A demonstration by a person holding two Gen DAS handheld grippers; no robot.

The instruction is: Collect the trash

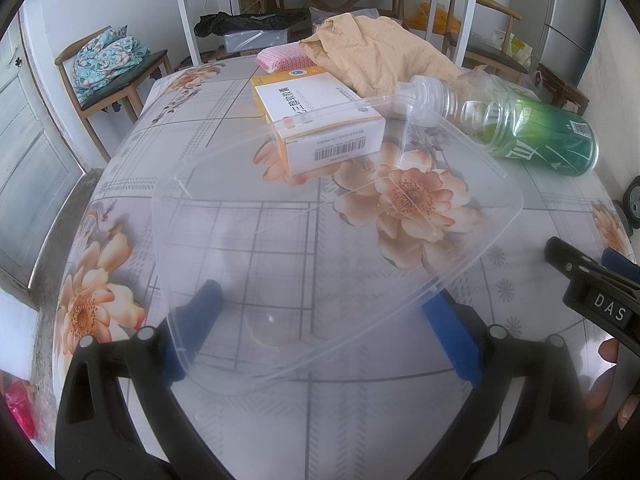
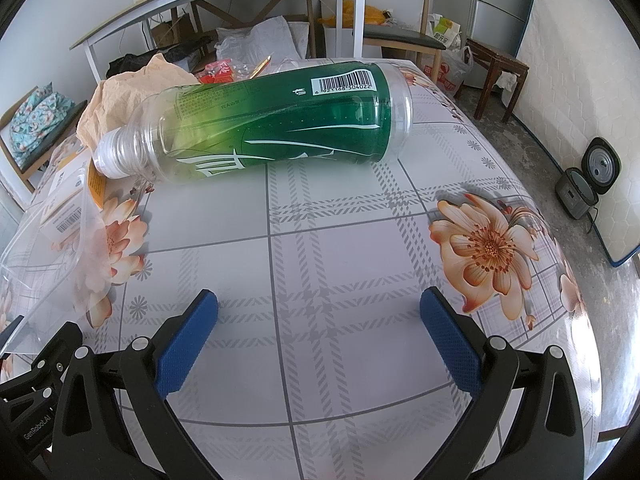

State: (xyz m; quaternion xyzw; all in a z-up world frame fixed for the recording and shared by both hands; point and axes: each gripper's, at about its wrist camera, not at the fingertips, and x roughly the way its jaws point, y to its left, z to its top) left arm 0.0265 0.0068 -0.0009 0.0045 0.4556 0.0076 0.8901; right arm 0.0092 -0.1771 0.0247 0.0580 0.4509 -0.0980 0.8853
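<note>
Left wrist view: the left gripper (image 1: 320,336) has its blue pads spread wide around one clear plastic tub (image 1: 332,240), which fills the middle of the frame tilted up off the counter (image 1: 120,184). Looks like the pads touch its sides, but I can't tell how firm the grip is. Behind the tub, upper middle, there's one white and orange box (image 1: 316,120), partly hidden by the tub's rim. One bottle (image 1: 516,124) with a green label lies on its side at upper right, cap pointing left toward the box. One crumpled tan paper (image 1: 376,56) sits behind both, with a pink thing just left of it. The right gripper (image 1: 592,296) pokes in at the right edge.

Right wrist view: the right gripper (image 2: 318,338) is wide open and holding nothing, low over bare counter. The bottle (image 2: 256,120) lies across the upper middle, nothing between it and the pads. The tub's edge (image 2: 52,248) shows at the left.
</note>
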